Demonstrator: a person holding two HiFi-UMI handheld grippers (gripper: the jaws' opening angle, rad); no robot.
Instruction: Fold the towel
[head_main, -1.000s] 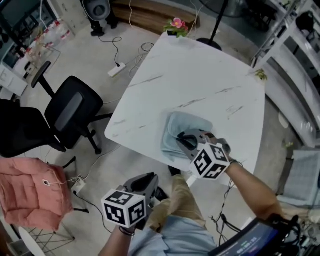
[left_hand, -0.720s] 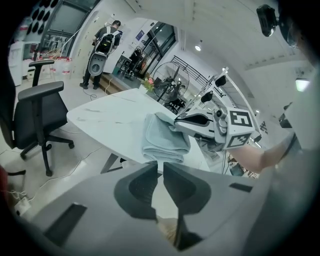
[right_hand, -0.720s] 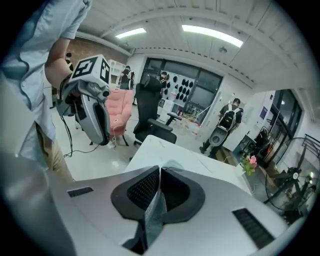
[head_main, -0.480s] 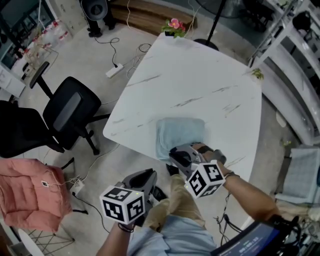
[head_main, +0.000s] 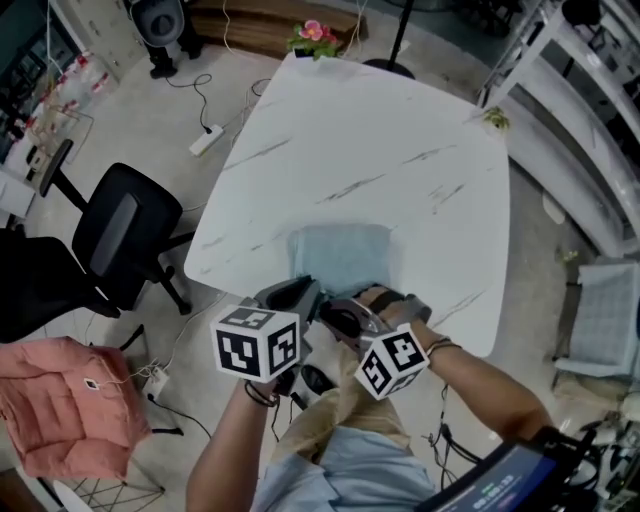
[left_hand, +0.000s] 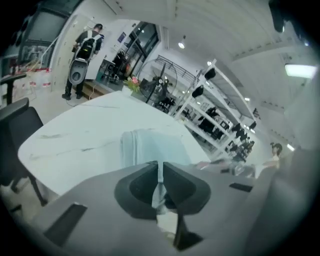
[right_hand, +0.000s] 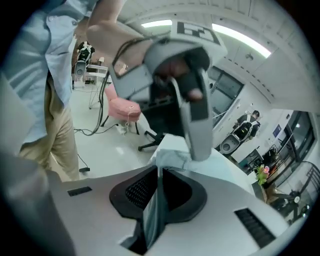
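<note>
1. At the near edge of the white table (head_main: 420, 140), one pale blue towel (head_main: 340, 255) is lying flat. It is already doubled into a rough rectangle, with its near hem sitting just at the table's rim.
2. Left gripper (left_hand: 159, 167), one: its jaws are clenching a thin strip of the towel's near hem, toward the left corner.
3. Right gripper (right_hand: 160, 175), one: its jaws are pinching a thicker fold of the same hem, toward the right. The two grippers are working just beside each other.
4. Handling, as a judgement: the step in hand is looking like taking up the near hem for another fold.
   - Both grips should be catching every layer at the hem; whether they are doing so cannot be told from here.
   - The two hands should be rising together and keeping level, so that the cloth is not skewing.
   - The hem should be travelling toward the far edge and coming down edge on edge before either grip is letting go.
5. Count of other things showing:
   - table, one
   - black office chair (head_main: 120, 235), one plainly showing, left of the table
   - pink padded seat (head_main: 60, 395), one, near left
   - flower pot (head_main: 313, 32), one, at the table's far corner
</note>
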